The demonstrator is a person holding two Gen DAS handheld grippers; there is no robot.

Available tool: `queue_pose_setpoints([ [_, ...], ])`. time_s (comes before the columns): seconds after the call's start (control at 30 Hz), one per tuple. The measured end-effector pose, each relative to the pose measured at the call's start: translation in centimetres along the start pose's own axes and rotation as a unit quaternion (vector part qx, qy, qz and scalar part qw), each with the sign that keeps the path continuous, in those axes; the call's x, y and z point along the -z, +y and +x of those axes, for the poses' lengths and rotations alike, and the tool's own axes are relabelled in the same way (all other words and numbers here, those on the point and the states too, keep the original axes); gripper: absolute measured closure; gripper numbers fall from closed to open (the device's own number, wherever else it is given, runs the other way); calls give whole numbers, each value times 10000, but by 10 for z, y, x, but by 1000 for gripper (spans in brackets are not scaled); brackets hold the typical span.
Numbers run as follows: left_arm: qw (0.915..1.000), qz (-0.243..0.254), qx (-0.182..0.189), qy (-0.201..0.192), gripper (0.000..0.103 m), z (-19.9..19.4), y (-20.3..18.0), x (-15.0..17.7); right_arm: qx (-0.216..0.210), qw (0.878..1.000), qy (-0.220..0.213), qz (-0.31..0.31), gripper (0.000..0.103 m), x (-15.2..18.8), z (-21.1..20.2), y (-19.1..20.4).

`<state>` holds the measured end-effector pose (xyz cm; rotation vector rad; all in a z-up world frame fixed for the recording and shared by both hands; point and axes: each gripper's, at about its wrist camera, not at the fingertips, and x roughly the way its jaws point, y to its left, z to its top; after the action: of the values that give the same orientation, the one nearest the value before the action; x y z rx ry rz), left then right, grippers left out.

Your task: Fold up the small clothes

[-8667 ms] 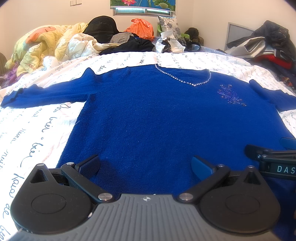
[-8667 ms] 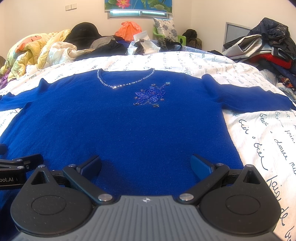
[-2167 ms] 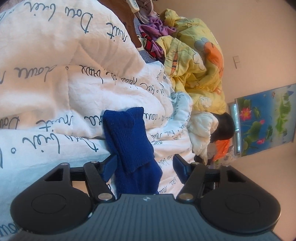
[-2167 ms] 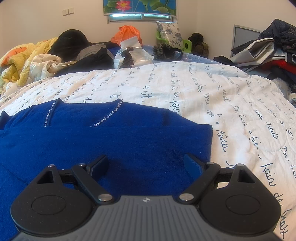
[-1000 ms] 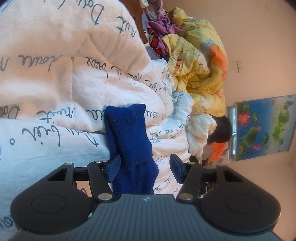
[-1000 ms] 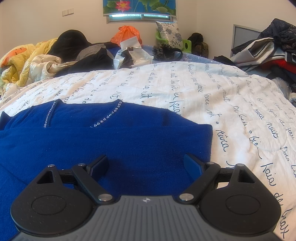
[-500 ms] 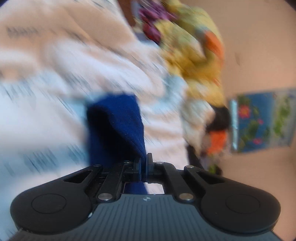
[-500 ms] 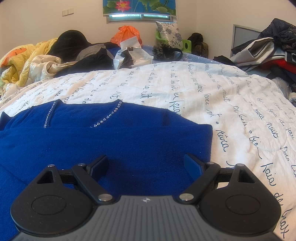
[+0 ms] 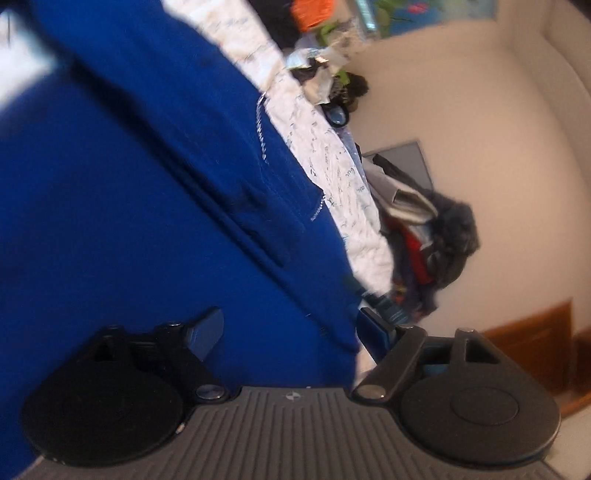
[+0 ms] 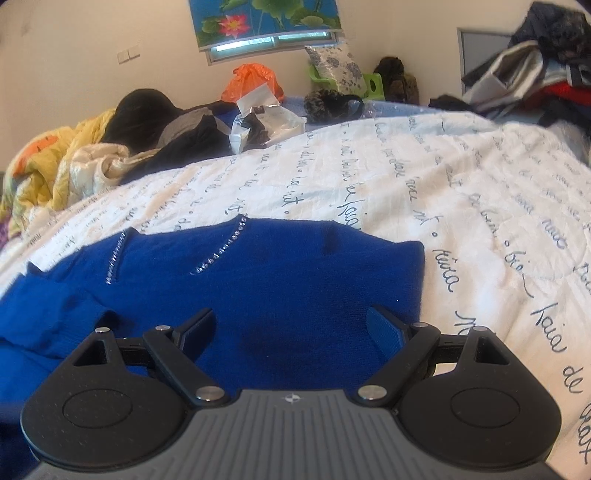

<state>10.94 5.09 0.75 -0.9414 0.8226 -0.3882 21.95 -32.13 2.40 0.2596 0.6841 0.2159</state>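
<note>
One blue sweater [image 10: 280, 295] lies on the bed [image 10: 461, 206], on a white bedcover printed with dark handwriting. Both of its sides are folded over the body, so it makes a narrow shape with a straight right edge. Two short rows of small shiny beads [image 10: 218, 254] run along its neckline, which points toward the far side of the bed.

There are two grippers, one in each hand. The right gripper [image 10: 291, 328] hovers over the near part of the sweater, and its jaws stand wide apart with nothing between them. The left gripper [image 9: 291, 332] is tilted strongly to one side, and its view is blurred. Its jaws have just been opening and now stand apart; the blue cloth lies under them, but the pads do not press on it.

At the far side of the bed lie one yellow quilt [image 10: 48, 166], one orange bag [image 10: 251, 83] and one flowered pillow [image 10: 332, 68]. One heap of clothes [image 10: 532, 62] stands at the right wall. One picture of lotus flowers [image 10: 266, 18] hangs above the window.
</note>
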Motion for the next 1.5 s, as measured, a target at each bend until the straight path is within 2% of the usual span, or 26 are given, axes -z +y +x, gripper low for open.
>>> queue_pose_setpoints([
  [0.03, 9995, 246, -136, -127, 25, -10, 0, 4, -255, 9988, 14, 417, 12, -4, -7, 2],
  [0.07, 9983, 463, -236, -251, 24, -18, 0, 6, -693, 9946, 21, 775, 12, -7, -12, 5],
  [0.13, 9937, 887, -490, -482, 23, -29, 1, 12, -1670, 9779, 361, 1208, 13, -13, -9, 22],
  [0.17, 9902, 1098, -636, -582, 22, -30, 0, 16, -1925, 9709, 635, 1275, 13, -16, -1, 34],
  [0.23, 9800, 1616, -876, -766, 21, -29, -1, 26, -2073, 9627, 1164, 1288, 13, -19, 24, 57],
  [0.3, 9629, 2298, -1036, -964, 20, -28, -6, 39, -1939, 9614, 1533, 1207, 13, -19, 46, 75],
  [0.37, 9574, 2481, -1105, -983, 7, -32, -10, 42, -1815, 9620, 1725, 1086, 15, -16, 62, 91],
  [0.4, 9561, 2491, -1127, -1051, 0, -32, -10, 43, -1779, 9647, 1695, 951, 22, -16, 64, 99],
  [0.47, 9587, 2363, -1163, -1078, 0, -31, -9, 40, -1538, 9721, 1677, 569, 48, -15, 68, 115],
  [0.5, 9613, 2280, -1110, -1079, 0, -33, -7, 40, -1407, 9734, 1756, 432, 86, -13, 71, 121],
  [0.53, 9626, 2228, -1074, -1109, 0, -35, -6, 41, -1398, 9731, 1788, 406, 96, -10, 74, 122],
  [0.63, 9622, 2223, -1092, -1135, 0, -43, -7, 42, -1550, 9751, 1569, 226, 96, -17, 58, 119],
  [0.7, 9625, 2205, -1088, -1150, 0, -45, -7, 42, -1778, 9765, 1195, 224, 96, -37, 30, 107],
  [0.77, 9635, 2165, -1067, -1158, 0, -47, -6, 41, -1733, 9813, 825, 143, 96, -57, -1, 85],
  [0.8, 9637, 2156, -1065, -1161, 0, -46, -6, 40, -1556, 9853, 704, 63, 96, -66, -13, 69],
  [0.9, 9636, 2154, -1070, -1167, 0, -46, -6, 40, -594, 9960, 638, -187, 96, -76, -30, 17],
  [1.0, 9641, 2133, -1107, -1127, 0, -44, -8, 37, -70, 9960, 884, 102, 91, -56, -14, -34],
  [1.07, 9626, 2184, -1195, -1072, 1, -46, -15, 25, 197, 9923, 1153, 414, 85, -42, -7, -53],
  [1.1, 9584, 2260, -1274, -1187, 1, -49, -21, 16, 280, 9918, 1140, 501, 84, -40, -9, -54],
  [1.2, 9361, 2596, -1704, -1652, 1, -51, -46, -21, 296, 9986, 190, 387, 84, -37, -41, -49],
  [1.27, 9266, 2795, -1905, -1643, 3, -34, -58, -50, 151, 9996, -217, 72, 84, -42, -50, -32],
  [1.3, 9225, 2899, -2017, -1560, 5, -19, -61, -61, 11, 9998, -193, -66, 84, -45, -43, -19],
  [1.4, 9008, 3334, -2582, -1036, 14, 36, -60, -79, -164, 9990, 233, -353, 84, -42, -5, 11],
  [1.47, 8901, 3417, -2954, -605, 15, 65, -45, -81, 125, 9967, 539, -592, 84, -31, 21, 22],
  [1.5, 8795, 3572, -3084, -611, 8, 71, -37, -77, 314, 9948, 641, -727, 85, -22, 31, 21],
])
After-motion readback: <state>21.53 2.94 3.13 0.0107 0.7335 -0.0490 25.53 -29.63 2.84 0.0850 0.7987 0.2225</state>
